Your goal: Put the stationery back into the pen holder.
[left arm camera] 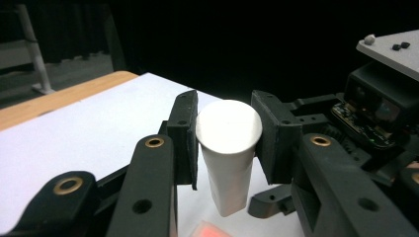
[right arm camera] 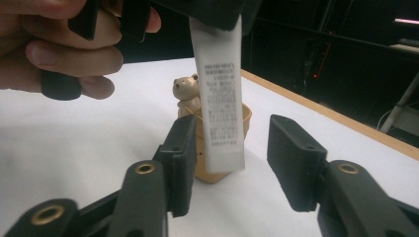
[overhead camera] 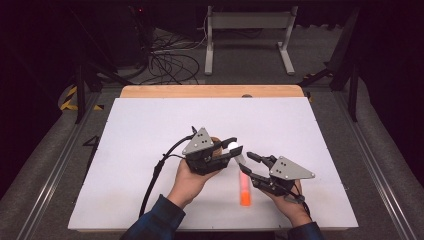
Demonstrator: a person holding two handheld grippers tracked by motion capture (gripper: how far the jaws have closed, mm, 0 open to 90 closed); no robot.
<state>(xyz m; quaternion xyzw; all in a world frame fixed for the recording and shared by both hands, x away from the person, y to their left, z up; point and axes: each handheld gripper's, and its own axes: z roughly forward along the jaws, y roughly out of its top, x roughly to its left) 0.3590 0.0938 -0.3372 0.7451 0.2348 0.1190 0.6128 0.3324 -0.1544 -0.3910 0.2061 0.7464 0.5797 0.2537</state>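
Black jaws of the left gripper (left arm camera: 225, 143) clamp a white tube (left arm camera: 228, 153), lifted above the table (overhead camera: 140, 150). Right gripper (right arm camera: 230, 163) waits, jaws wide, around its lower end; transfer appears pending.

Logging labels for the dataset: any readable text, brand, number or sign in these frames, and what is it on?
White tube, held in the left hand-held gripper: a block of small dark print runs down its side in the right gripper view, too small and blurred to read.
Orange stick on the table: no text visible.
Bear cup behind the tube: no text visible.
Nothing else carries readable writing.
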